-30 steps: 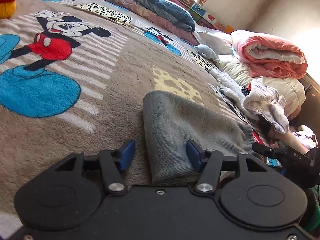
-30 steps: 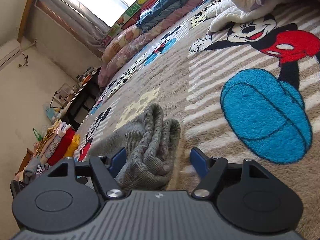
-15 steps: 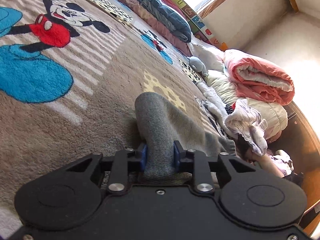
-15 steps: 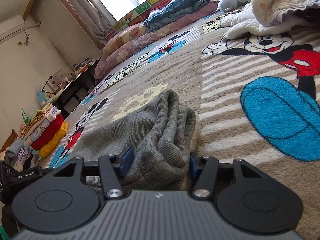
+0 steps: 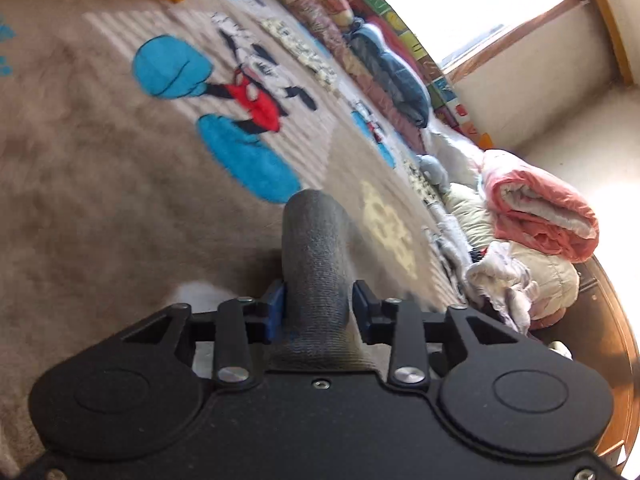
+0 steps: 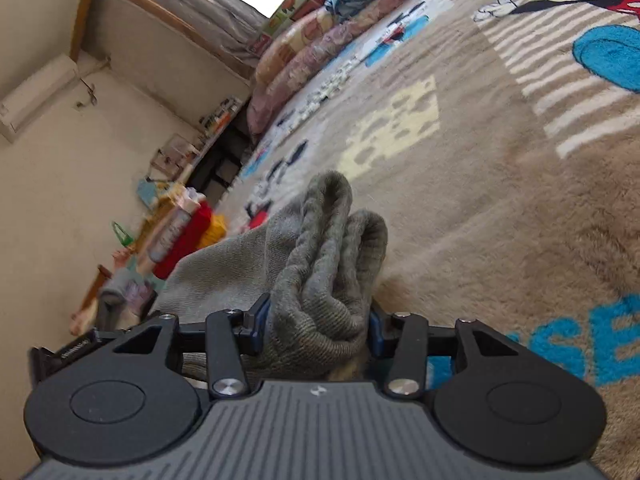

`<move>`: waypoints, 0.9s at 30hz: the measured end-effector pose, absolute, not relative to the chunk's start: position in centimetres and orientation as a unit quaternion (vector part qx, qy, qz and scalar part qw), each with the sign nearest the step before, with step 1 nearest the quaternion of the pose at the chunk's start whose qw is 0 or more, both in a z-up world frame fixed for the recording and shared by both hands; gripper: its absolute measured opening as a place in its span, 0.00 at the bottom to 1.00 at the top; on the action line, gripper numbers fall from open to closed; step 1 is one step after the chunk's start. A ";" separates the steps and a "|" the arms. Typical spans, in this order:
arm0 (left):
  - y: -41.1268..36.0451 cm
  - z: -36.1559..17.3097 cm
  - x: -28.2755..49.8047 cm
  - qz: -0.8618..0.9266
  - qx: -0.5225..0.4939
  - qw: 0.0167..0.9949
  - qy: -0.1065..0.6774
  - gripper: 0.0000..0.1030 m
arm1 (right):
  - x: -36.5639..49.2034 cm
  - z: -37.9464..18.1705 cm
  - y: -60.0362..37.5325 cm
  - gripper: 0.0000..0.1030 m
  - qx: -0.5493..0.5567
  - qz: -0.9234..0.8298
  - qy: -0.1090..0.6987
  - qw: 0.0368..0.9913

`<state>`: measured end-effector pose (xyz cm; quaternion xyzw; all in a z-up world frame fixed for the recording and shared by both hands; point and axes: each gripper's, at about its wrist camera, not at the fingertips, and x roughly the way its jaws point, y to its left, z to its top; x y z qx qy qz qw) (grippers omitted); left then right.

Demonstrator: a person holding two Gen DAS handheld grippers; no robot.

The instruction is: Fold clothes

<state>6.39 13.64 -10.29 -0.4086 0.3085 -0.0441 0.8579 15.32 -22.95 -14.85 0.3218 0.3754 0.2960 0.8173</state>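
Note:
A folded grey knit garment (image 5: pixel 316 264) is held at both ends above the Mickey Mouse blanket (image 5: pixel 100 184). My left gripper (image 5: pixel 318 306) is shut on the garment's rounded fold edge. My right gripper (image 6: pixel 316 320) is shut on the bunched layered end of the same garment (image 6: pixel 328 264), whose flat part stretches off to the left. The view is tilted and blurred in both wrist cameras.
A stack of folded clothes (image 6: pixel 180 232) in red, yellow and pastel stands at the bed's edge. A pink and cream heap of quilts (image 5: pixel 536 208) and loose white clothes (image 5: pixel 500 280) lie at the right. Pillows and a blue quilt (image 5: pixel 392 76) line the window side.
Both grippers closed on the grey garment's two ends, then lifted it off the blanket and tilted; the cameras have swung and the background has shifted.

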 end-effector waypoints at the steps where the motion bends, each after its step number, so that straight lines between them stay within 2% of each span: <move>1: 14.1 -10.7 6.1 -0.049 -0.423 0.851 0.307 0.45 | 14.8 -14.9 -23.1 0.52 0.332 0.296 0.363 0.819; 2: 14.5 -10.6 5.8 -0.055 -0.431 0.850 0.298 0.52 | 14.5 -14.5 -23.4 0.58 0.342 0.293 0.356 0.819; 3: 14.8 -10.5 5.5 -0.056 -0.434 0.852 0.289 0.55 | 14.3 -14.1 -23.6 0.72 0.350 0.288 0.349 0.820; 4: 15.1 -10.6 5.4 -0.059 -0.442 0.849 0.284 0.57 | 14.1 -13.7 -23.8 0.82 0.357 0.283 0.341 0.822; 11: 14.4 -11.9 6.4 -0.065 -0.463 0.832 0.298 0.55 | 14.1 -14.7 -23.7 0.82 0.357 0.264 0.353 0.823; 12: 14.0 -11.9 6.7 -0.066 -0.452 0.837 0.302 0.54 | 14.2 -14.7 -23.5 0.80 0.354 0.261 0.353 0.826; 13: 13.5 -11.8 7.0 -0.066 -0.441 0.842 0.305 0.39 | 14.3 -14.8 -23.3 0.71 0.350 0.258 0.353 0.828; 14: 13.3 -11.9 7.1 -0.063 -0.440 0.842 0.306 0.36 | 14.4 -15.0 -23.0 0.66 0.347 0.256 0.356 0.829; 15: 13.2 -11.9 7.1 -0.062 -0.440 0.843 0.302 0.35 | 14.6 -15.3 -22.7 0.48 0.350 0.259 0.361 0.824; 16: 13.3 -11.8 7.1 -0.063 -0.441 0.844 0.300 0.33 | 14.8 -15.6 -22.4 0.40 0.359 0.263 0.370 0.815; 21: 14.8 -10.6 5.7 -0.076 -0.480 0.833 0.264 0.29 | 14.7 -15.3 -21.7 0.39 0.419 0.268 0.351 0.793; 27: 21.4 -6.7 0.8 -0.053 -0.549 0.820 0.151 0.29 | 16.1 -10.3 -15.0 0.39 0.408 0.343 0.343 0.774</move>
